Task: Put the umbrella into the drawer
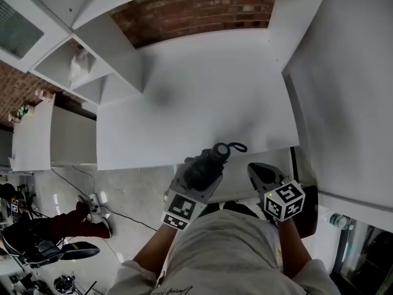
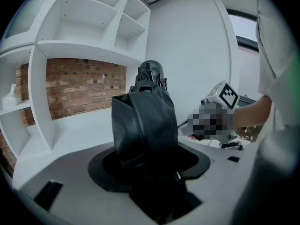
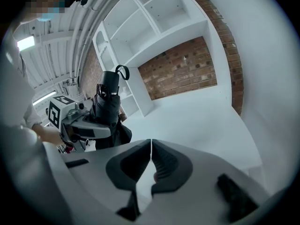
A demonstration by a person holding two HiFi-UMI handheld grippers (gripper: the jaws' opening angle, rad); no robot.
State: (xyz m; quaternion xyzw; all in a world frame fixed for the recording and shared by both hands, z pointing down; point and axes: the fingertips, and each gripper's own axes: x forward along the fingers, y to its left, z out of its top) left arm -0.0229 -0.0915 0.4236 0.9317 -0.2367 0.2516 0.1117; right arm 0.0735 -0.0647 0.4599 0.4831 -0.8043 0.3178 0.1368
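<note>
A folded black umbrella (image 1: 212,160) with a wrist loop at its tip is held just over the near edge of the white desk (image 1: 202,97). My left gripper (image 1: 202,174) is shut on it, its jaws spread wide around the bundled fabric. In the left gripper view the umbrella (image 2: 143,121) stands upright and hides the jaw tips. My right gripper (image 1: 261,176) hangs to the right of the umbrella, apart from it, shut and holding nothing; its pads (image 3: 161,161) meet. From that side the umbrella (image 3: 107,102) and left gripper (image 3: 77,122) show at the left. I cannot pick out a drawer.
White open shelving (image 1: 92,66) stands at the desk's left, with a brick wall (image 1: 196,8) behind. A tall white panel (image 1: 344,91) closes the right side. On the floor at lower left lie cables (image 1: 92,201) and a chair base (image 1: 49,251).
</note>
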